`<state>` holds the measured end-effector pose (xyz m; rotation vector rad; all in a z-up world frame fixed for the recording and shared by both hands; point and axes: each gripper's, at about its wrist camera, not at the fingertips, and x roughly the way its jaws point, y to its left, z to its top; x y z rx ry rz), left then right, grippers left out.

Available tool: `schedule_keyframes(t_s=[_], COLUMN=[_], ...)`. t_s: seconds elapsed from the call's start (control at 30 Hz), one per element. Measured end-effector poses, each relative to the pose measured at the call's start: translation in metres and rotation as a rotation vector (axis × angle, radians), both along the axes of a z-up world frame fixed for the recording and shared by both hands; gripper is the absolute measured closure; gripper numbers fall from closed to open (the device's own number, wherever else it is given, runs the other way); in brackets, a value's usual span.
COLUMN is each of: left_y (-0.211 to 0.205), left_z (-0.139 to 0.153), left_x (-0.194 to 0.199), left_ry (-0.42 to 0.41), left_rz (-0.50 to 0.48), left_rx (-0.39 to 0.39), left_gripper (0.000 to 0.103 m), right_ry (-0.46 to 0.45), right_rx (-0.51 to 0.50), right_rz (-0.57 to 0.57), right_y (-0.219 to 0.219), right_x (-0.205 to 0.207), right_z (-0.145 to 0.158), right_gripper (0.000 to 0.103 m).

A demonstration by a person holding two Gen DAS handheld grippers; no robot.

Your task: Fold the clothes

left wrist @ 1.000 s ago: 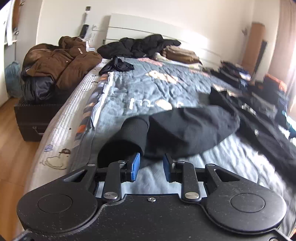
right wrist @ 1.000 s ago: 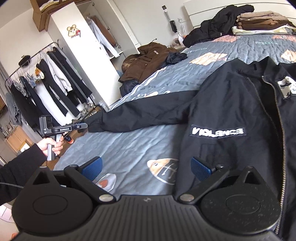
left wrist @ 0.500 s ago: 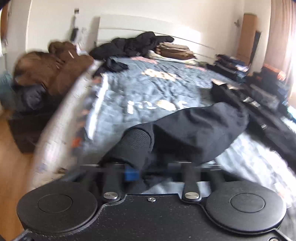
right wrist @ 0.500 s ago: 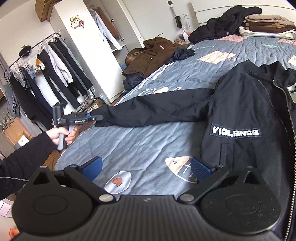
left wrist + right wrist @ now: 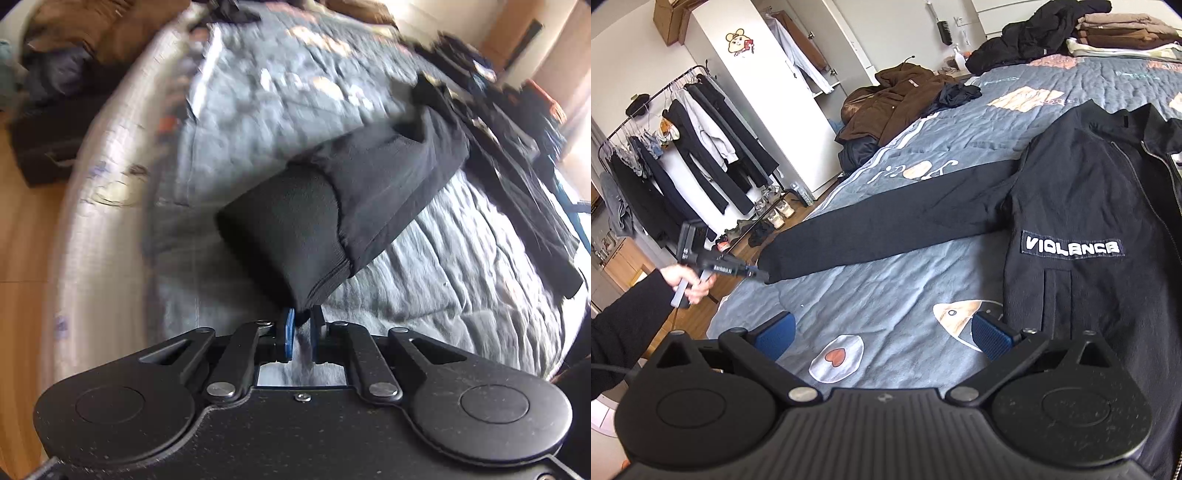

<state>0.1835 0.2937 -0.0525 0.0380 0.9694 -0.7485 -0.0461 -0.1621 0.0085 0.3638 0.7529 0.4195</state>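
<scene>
Black zip-front jacket (image 5: pixel 1086 206) with a white "VIOLENCE" patch (image 5: pixel 1073 248) lies flat on the blue-grey quilted bed (image 5: pixel 897 295), its one sleeve (image 5: pixel 886 225) stretched toward the bed's edge. The left claw (image 5: pixel 300 325) has just been closing and now pinches the ribbed knit cuff (image 5: pixel 284 236) at that sleeve's end between nearly shut blue pads. The right claw (image 5: pixel 882 334) hovers wide open and empty over the bed just beside the jacket's hem. Risk: only a thin corner of cuff sits between the pads, so pulling the sleeve across the jacket may slip it free; with the body unpinned, the whole jacket may drag.
</scene>
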Motion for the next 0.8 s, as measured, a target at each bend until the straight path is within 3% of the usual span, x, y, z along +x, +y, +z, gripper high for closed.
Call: schedule_keyframes(t_s=[0.1,0.17,0.2,0.27,0.37,0.57,0.63,0.73,0.77,0.8], left_y=[0.026,0.028,0.025,0.004,-0.050,-0.141,-0.155,-0.145,-0.136,-0.123], left_z=[0.022,0.033,0.038,0.045,0.040,0.003,-0.008,-0.038,-0.047,-0.056], left_x=[-0.029,-0.049,-0.058,-0.068,-0.062,-0.012,0.006,0.033,0.040,0.041], left_ry=[-0.122,-0.205,-0.248,-0.295,-0.286,-0.170,-0.155,-0.056,-0.024,-0.007], left_rz=[0.154,0.253,0.302,0.336,0.406,0.510,0.554,0.712,0.756,0.778], left_rx=[-0.156,-0.287,-0.358,-0.477,-0.587,-0.672,-0.635,-0.444,-0.399,-0.397], left_gripper=[0.069,0.030,0.026,0.026,0.026,0.027,0.027,0.028,0.048,0.059], right_ry=[-0.016,-0.023,-0.025,-0.031,-0.048,-0.094,-0.097,-0.092,-0.087,-0.085], right_rx=[0.007,0.018,0.026,0.041,0.063,0.049,0.052,0.055,0.056,0.057], right_rz=[0.013,0.008,0.004,-0.007,-0.019,-0.041,-0.054,-0.066,-0.069,-0.075], right_y=[0.001,-0.001,-0.002,-0.002,0.000,0.007,0.006,0.000,-0.003,-0.006], right_x=[-0.005,-0.007,-0.008,-0.009,-0.012,-0.021,-0.024,-0.029,-0.030,-0.030], right_z=[0.004,0.006,0.007,0.008,0.011,0.019,0.019,0.017,0.016,0.015], right_gripper=[0.001,0.001,0.001,0.001,0.001,0.001,0.001,0.001,0.001,0.001])
